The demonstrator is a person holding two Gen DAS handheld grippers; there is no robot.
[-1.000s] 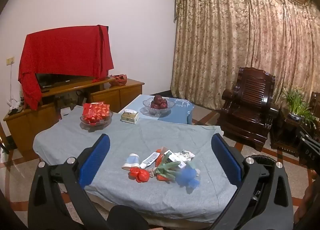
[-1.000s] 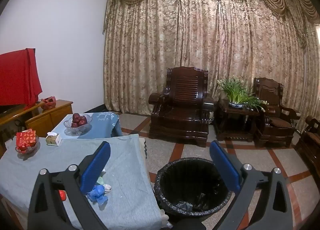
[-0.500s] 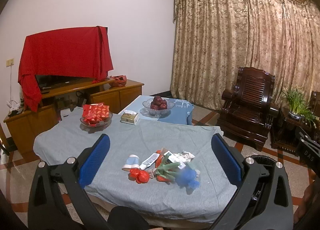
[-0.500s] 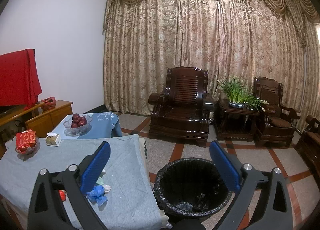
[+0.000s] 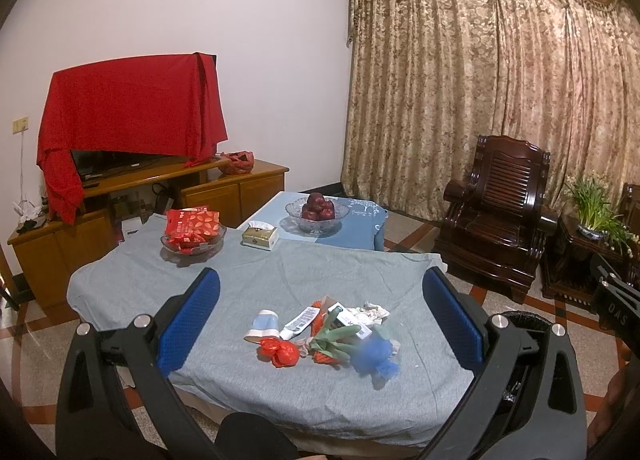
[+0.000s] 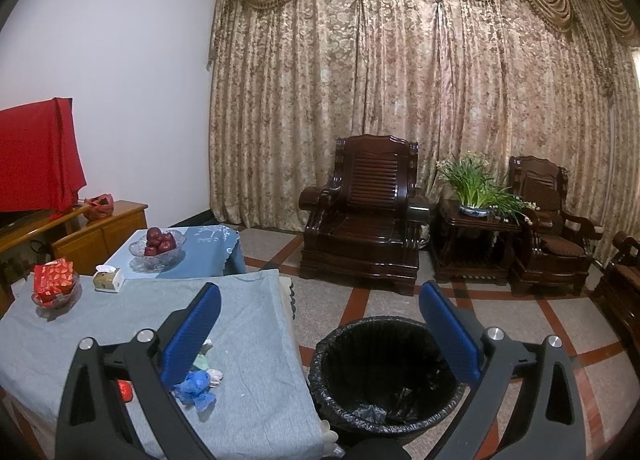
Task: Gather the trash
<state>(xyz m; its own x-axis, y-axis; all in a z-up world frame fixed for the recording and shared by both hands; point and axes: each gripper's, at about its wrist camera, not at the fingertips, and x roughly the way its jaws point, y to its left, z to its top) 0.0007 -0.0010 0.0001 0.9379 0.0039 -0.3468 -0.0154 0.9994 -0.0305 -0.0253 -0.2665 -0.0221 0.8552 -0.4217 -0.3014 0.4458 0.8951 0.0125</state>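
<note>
Trash pile (image 5: 328,336) sitting on the near half of the table (image 5: 280,260), closer to the right edge than the left. Mixed bag: a crumpled blue wad (image 5: 376,356) at the near right end, a red wrapper (image 5: 280,352) at the near left, a small pale-blue paper cup (image 5: 263,325) tipped on its side, a white tube (image 5: 302,318), some green bits and white crumpled paper further back. All bunched up and touching or just beside each other.

Lots of bare grey cloth around the pile, especially to the left and toward the far side. Near table edge just below the pile, right edge close by.

Black-lined trash bin (image 6: 384,376) on the floor, just beside the table's right edge, mouth wide open, a little scrap at the bottom. Open tiled floor past it.

Left gripper (image 5: 320,320) hovering above the near edge, fingers wide apart, holding nothing, pile framed between them. Right gripper (image 6: 320,334) hanging over the gap between table corner and bin, fingers also spread wide and empty.

Far end of the table: bowl of red packets (image 5: 193,234), tissue box (image 5: 260,235), fruit bowl (image 5: 317,212), well apart from the trash.
</note>
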